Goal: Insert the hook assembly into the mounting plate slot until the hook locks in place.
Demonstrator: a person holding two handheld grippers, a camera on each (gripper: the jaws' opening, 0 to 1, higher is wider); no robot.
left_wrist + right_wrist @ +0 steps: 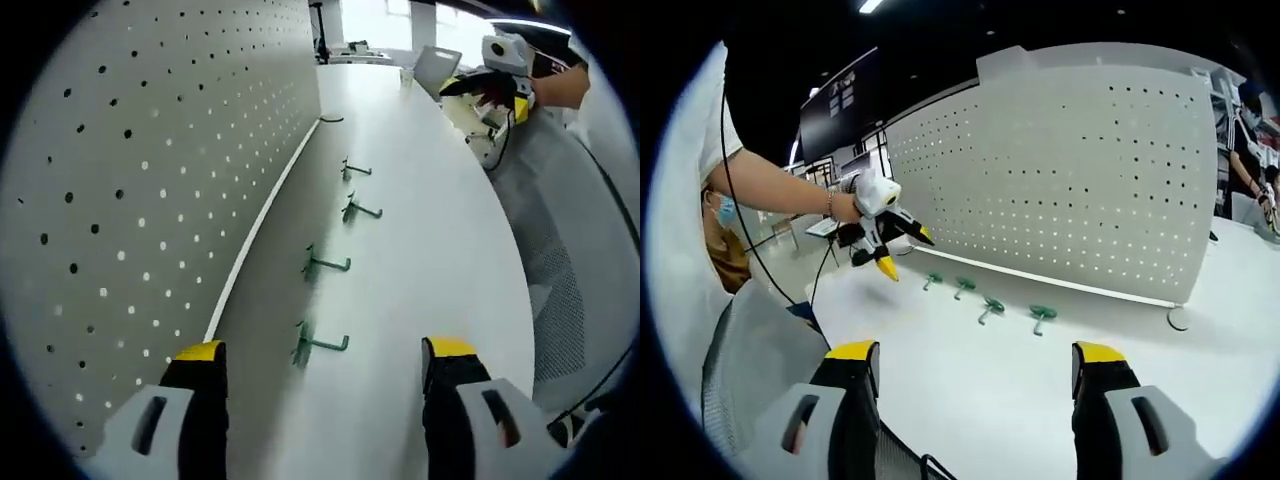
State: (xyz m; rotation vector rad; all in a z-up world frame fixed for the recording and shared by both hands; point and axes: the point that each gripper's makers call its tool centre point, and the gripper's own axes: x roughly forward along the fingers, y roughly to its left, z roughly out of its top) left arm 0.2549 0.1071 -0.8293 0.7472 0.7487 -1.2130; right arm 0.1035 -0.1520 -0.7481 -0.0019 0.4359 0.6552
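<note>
Green hooks (324, 264) in a row of four on the white table (430, 250), just beside the upright perforated mounting plate (150, 180), untouched, with left gripper (325, 352) jaws apart and empty, right gripper (967, 350) jaws likewise wide apart, holding nothing.

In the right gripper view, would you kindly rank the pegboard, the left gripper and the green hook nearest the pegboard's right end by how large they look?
1. Pegboard, by far the largest.
2. Left gripper, held out in a hand.
3. Green hook, the smallest.
The gripper's margin over the hook is unsure, since their distances from the camera may differ.
</note>
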